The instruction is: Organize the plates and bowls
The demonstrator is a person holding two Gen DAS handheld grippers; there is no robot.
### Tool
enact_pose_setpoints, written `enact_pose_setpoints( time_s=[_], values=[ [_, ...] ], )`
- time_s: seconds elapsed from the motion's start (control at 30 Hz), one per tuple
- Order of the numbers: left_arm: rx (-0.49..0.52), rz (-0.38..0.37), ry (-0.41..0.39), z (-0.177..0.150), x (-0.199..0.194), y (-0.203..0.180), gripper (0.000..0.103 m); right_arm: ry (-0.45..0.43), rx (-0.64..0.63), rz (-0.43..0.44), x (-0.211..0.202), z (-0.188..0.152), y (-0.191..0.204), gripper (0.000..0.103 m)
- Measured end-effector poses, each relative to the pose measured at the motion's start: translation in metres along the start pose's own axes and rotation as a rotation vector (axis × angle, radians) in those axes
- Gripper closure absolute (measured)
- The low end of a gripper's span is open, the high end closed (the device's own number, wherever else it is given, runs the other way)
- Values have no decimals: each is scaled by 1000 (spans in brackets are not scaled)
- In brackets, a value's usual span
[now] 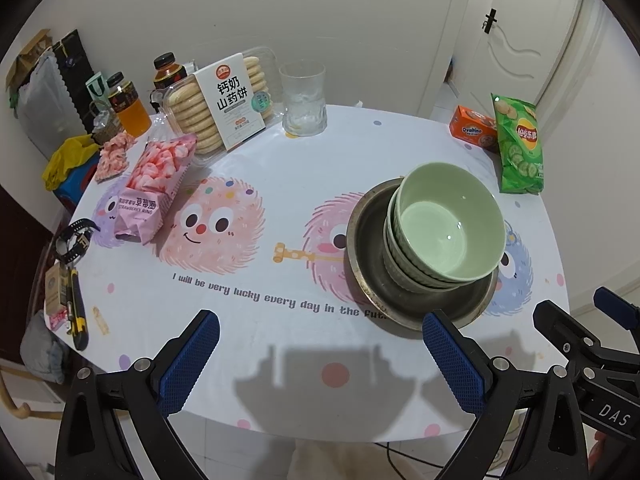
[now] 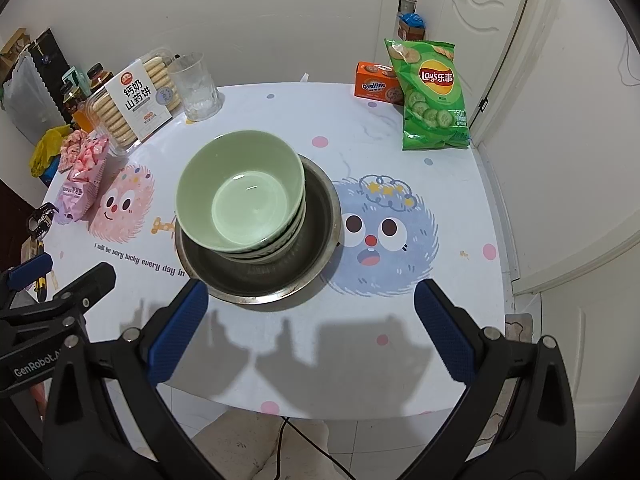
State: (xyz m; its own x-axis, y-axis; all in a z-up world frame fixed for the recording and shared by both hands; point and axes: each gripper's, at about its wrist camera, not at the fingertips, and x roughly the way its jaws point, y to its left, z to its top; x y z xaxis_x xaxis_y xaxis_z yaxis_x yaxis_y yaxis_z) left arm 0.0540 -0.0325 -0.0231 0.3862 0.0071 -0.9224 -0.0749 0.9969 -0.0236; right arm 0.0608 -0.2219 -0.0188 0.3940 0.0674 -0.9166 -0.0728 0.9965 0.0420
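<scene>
My left tongs (image 1: 320, 360) gape wide over the near edge of the table (image 1: 280, 344), with nothing between the blue pads (image 1: 188, 364). My right tongs (image 2: 312, 332) stand just as wide and just as bare, the left pad (image 2: 176, 332) just in front of the metal plate's rim.

One metal plate (image 2: 316, 256) sits on the table near its middle, and on it stands one stack of green bowls (image 2: 240, 192). I count three or four by the rims at the side (the lower ones are mostly hidden, so I cannot fix the number). The stack leans off-centre toward the plate's left side in the right view. The top bowl (image 1: 448, 224) holds nothing.

Around them, well apart from the plate: one clear glass (image 1: 303, 98) at the far edge, one box of biscuits (image 1: 224, 104) beside it, one pink snack bag (image 1: 152, 192) lying flat, two bottles (image 1: 128, 106) of orange drink at the far left, one orange carton (image 2: 376, 84), and one green crisp bag (image 2: 434, 96) at the far right. One knife with a yellow handle (image 1: 76, 320) lies at the left edge.
</scene>
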Motion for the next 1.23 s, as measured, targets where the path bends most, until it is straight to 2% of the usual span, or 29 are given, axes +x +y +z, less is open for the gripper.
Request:
enact_pose_setpoints(
  time_s=[1.03, 1.23],
  values=[
    [0, 0, 9, 1, 2, 3, 0, 16, 13, -22, -1, -3, 0, 1],
    [4, 16, -19, 2, -2, 1, 0, 20, 21, -25, 0, -3, -1, 1]
  ],
)
